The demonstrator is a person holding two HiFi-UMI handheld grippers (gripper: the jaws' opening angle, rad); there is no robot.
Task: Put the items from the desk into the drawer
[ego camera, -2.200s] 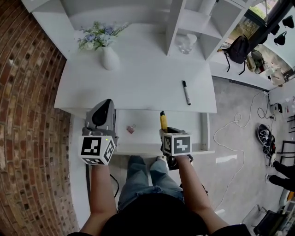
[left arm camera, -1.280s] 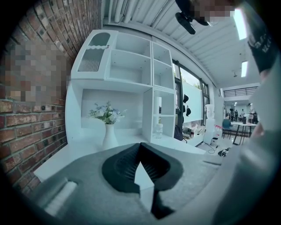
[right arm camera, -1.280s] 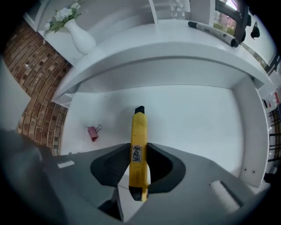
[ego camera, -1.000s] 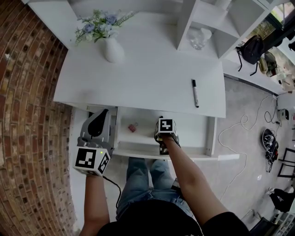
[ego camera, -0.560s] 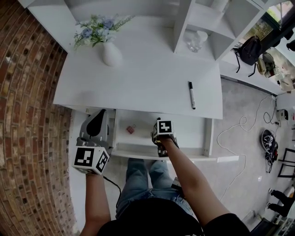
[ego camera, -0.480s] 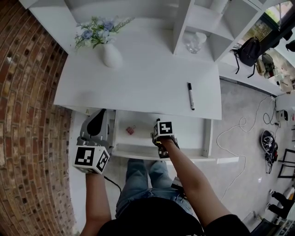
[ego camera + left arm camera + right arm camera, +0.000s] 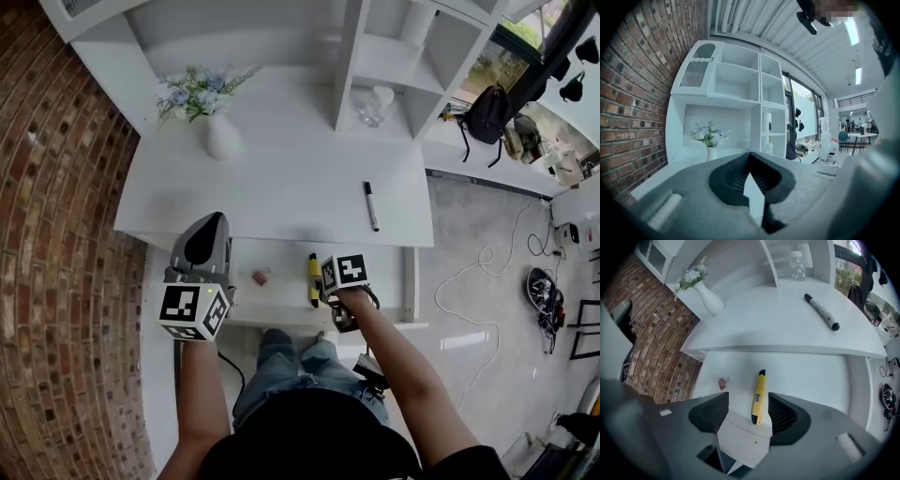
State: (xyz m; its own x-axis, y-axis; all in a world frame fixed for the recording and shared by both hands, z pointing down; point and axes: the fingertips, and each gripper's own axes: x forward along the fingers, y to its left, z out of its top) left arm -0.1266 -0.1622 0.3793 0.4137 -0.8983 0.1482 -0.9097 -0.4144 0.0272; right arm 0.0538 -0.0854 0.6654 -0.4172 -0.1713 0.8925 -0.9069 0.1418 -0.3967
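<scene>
The white drawer (image 7: 410,281) stands pulled out under the desk (image 7: 281,178). On its floor lie a yellow utility knife (image 7: 313,278) (image 7: 759,397) and a small pink binder clip (image 7: 262,276) (image 7: 723,382). My right gripper (image 7: 747,404) hangs over the knife, pointing steeply down. Its jaws have just been opening and stand open with nothing between them. A black marker (image 7: 371,205) (image 7: 821,311) lies on the desk's right part. My left gripper (image 7: 208,227) (image 7: 750,154) is held at the drawer's left, pointing level toward the shelves, shut and empty.
A white vase of flowers (image 7: 217,131) (image 7: 710,152) stands at the desk's back left. A glass (image 7: 373,105) sits in the shelf unit behind. A brick wall (image 7: 56,234) runs along the left. A backpack (image 7: 487,103) and cables lie on the floor at right.
The right gripper has let go of the yellow knife, which now lies in the drawer, and has risen out of it. The left gripper has lifted a little.
</scene>
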